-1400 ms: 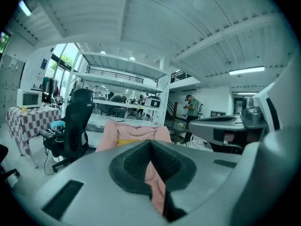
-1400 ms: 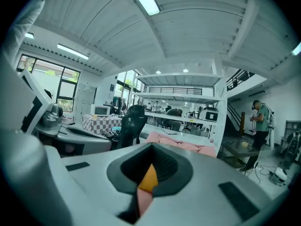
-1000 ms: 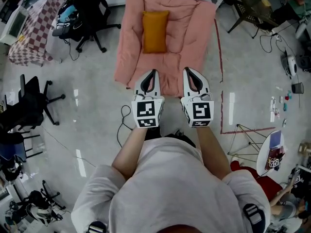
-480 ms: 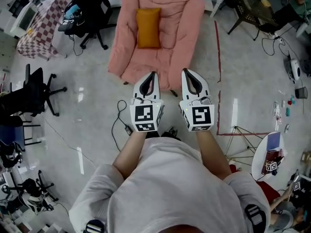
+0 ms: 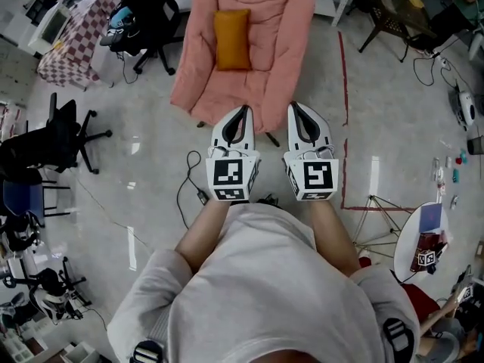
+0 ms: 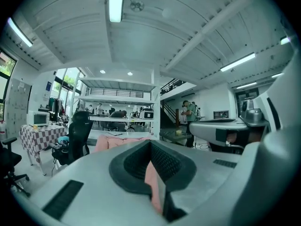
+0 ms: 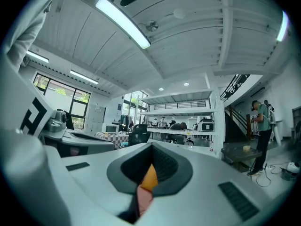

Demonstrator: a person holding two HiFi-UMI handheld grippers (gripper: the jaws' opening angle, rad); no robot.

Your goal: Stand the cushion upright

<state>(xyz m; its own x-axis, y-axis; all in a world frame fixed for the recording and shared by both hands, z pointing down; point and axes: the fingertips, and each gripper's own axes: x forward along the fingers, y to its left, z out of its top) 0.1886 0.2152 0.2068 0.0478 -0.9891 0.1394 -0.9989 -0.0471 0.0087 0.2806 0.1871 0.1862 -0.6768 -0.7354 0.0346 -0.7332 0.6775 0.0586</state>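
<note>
1. Pale polished workshop floor all round us. At 12 o'clock in the head view sits one pink armchair [image 5: 281, 59], with the one orange cushion [image 5: 232, 39] on it, up toward the chair's back end.
2. The cushion's long axis runs 12-to-6, same line as the chair. From this high up we honestly can't tell if it's lying flat on the seat or already leaning upright against the backrest. It'd look much the same either way, so we're not calling it.
3. The bit that matters: the cushion is pretty much dead ahead at 12 from the left gripper [image 5: 241, 112], and more like 11 from the right gripper [image 5: 296, 109]. So left is a touch nearer. Both are well apart from the cushion, with the chair's front part in between.
4. Both grippers point at 12, side by side, jaws pressed together with nothing in them. The left gripper view just peeks at pink past the jaws, the right one at orange over pink.
5. Count: one cushion, one armchair, two grippers. Further out at 10 to 11 there's a black office chair [image 5: 147, 13] and a checked table [image 5: 72, 42].
</note>
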